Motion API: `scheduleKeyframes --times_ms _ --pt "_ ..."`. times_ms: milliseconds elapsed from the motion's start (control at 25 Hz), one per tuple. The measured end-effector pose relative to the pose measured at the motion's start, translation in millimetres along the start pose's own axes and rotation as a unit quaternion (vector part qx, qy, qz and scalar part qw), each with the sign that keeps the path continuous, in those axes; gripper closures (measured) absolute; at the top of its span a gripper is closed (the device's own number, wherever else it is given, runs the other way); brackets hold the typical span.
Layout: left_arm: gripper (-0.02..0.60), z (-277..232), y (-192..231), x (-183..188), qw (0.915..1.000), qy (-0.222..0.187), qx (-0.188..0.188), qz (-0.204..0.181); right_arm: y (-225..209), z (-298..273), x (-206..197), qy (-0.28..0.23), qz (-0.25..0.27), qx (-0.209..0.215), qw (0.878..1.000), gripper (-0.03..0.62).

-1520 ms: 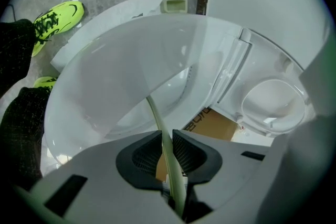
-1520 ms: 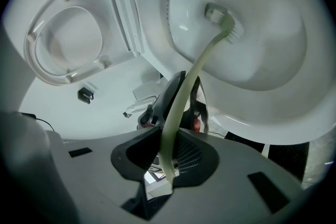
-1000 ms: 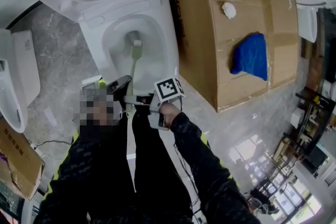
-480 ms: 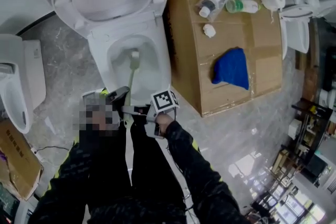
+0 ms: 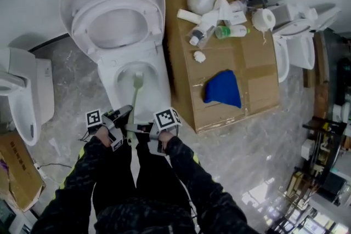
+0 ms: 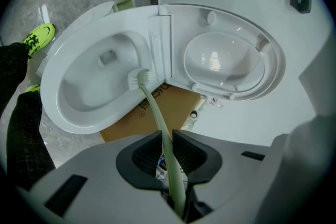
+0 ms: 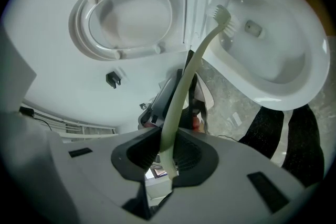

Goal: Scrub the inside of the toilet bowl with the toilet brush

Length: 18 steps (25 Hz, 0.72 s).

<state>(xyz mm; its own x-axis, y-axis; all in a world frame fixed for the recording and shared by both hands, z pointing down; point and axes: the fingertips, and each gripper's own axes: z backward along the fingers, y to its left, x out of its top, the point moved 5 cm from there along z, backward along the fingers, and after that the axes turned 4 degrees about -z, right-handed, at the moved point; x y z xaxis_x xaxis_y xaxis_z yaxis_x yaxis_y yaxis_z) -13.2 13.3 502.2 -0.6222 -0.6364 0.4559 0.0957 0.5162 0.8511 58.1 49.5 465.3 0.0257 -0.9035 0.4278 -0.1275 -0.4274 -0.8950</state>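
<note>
A white toilet point(image 5: 118, 66) stands with its lid and seat raised. The toilet brush point(image 5: 137, 85) has a pale green handle, and its head point(image 6: 139, 77) sits inside the bowl point(image 7: 273, 55) near the rear rim by the hinge. Both grippers hold the handle's near end, above the bowl's front edge. My left gripper point(image 5: 122, 118) is shut on the handle point(image 6: 167, 152). My right gripper point(image 5: 143, 130) is shut on the handle point(image 7: 168, 149) close beside it. The brush head point(image 7: 223, 16) also shows in the right gripper view.
A cardboard box point(image 5: 258, 85) stands right of the toilet, bearing several bottles point(image 5: 211, 16), a paper roll point(image 5: 263, 19) and a blue cloth point(image 5: 224, 90). Another toilet point(image 5: 299, 44) stands further right. A white fixture point(image 5: 24, 98) and a carton point(image 5: 13, 167) are at left.
The head view has drawn back from the toilet, and the mosaic patch that lay over the left gripper is gone. The brush head stays in the bowl.
</note>
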Motion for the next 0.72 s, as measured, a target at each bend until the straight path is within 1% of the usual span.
scheduleKeyframes --times_ms 120,200,520,720 --pt "0.517 0.2 -16.2 -16.3 1.0000 0.000 -0.009 -0.004 15.8 10.6 -9.6 0.006 0.015 -0.002 1.000 0.519" --pt "0.517 1.9 -26.6 -26.7 0.9999 -0.005 -0.013 -0.006 26.2 16.8 -17.5 0.010 0.016 -0.003 1.000 0.519" --pt "0.517 16.1 -67.9 -55.3 0.9988 -0.024 -0.034 -0.025 66.4 26.8 -42.0 0.028 0.039 0.007 0.999 0.519" --pt "0.517 29.5 -85.0 -66.3 0.9984 -0.026 -0.034 -0.036 85.8 25.6 -57.8 0.032 0.047 0.010 0.998 0.519"
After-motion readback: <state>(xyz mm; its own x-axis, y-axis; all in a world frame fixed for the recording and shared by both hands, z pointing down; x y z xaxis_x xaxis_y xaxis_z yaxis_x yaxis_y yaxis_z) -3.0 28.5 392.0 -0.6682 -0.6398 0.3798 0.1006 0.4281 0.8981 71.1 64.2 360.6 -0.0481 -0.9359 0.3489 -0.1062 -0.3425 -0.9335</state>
